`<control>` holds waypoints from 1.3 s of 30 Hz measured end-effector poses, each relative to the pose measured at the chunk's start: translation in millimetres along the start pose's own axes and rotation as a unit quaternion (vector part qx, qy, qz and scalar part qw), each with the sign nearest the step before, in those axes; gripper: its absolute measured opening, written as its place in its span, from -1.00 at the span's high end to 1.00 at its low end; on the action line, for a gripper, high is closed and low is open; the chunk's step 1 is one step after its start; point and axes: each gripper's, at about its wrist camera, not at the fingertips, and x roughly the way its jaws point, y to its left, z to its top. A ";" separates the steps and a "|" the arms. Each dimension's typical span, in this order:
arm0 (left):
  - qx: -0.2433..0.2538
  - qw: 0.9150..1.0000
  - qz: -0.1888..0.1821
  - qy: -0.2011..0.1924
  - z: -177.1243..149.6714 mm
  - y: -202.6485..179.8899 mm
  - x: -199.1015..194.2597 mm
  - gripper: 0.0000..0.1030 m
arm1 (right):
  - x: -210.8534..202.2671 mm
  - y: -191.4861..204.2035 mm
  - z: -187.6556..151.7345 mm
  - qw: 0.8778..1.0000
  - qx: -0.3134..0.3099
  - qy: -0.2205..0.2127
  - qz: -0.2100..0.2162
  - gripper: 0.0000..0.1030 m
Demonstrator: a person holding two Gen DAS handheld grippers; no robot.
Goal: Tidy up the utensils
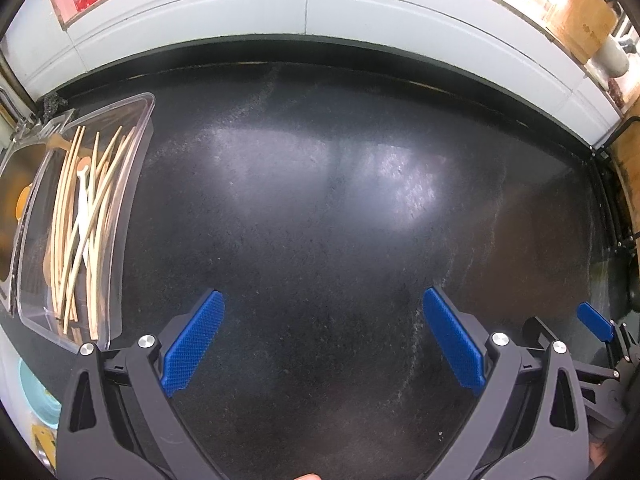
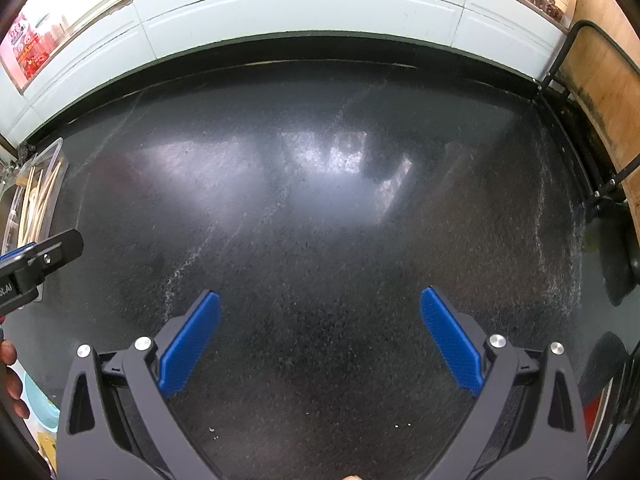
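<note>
Pale wooden chopsticks (image 1: 86,216) lie crisscrossed inside a clear plastic tray (image 1: 120,184)

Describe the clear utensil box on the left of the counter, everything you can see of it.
The clear plastic box is a long, lidless rectangular container with rounded corners. It sits flat on the dark speckled counter, beside a sink edge on its far side. Inside lie many pale wooden chopsticks, loosely crossed, with a white utensil and a wooden one among them. Neither gripper touches it.

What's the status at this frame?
Left hand-held gripper open, empty. Right hand-held gripper open, empty. Chopsticks in clear tray. Countertop unobstructed.
</note>
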 end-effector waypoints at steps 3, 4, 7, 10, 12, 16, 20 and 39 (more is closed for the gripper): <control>0.006 1.000 0.000 0.001 -0.6 -7.2 0.1 -0.88 | -1.4 -5.2 -2.4 1.000 0.004 -0.001 0.000 -0.88; 0.009 1.000 0.000 0.000 -0.5 -10.9 -0.1 -0.88 | -1.7 -7.5 -3.5 1.000 0.006 -0.001 -0.001 -0.88; 0.021 1.000 -0.002 -0.002 -0.9 -23.1 -1.2 -0.88 | -3.4 -18.0 -6.8 1.000 0.016 -0.002 -0.005 -0.88; 0.032 0.999 -0.002 -0.002 -2.8 -32.0 -1.5 -0.88 | -6.3 -29.5 -8.7 1.000 0.027 -0.006 -0.007 -0.88; 0.037 0.999 0.000 -0.001 -4.7 -36.7 -2.1 -0.88 | -7.4 -34.3 -9.3 0.999 0.030 -0.007 -0.007 -0.88; 0.041 0.999 0.005 0.000 -6.6 -40.3 -2.8 -0.88 | -7.7 -38.8 -13.0 0.999 0.035 -0.008 -0.004 -0.88; 0.041 0.999 0.006 0.003 -7.8 -40.2 -1.3 -0.88 | -6.1 -40.7 -15.5 0.999 0.036 -0.004 -0.003 -0.88; 0.048 0.999 -0.015 0.011 -11.4 -40.3 8.0 -0.88 | -12.4 -42.8 -28.9 0.998 0.056 0.000 -0.023 -0.88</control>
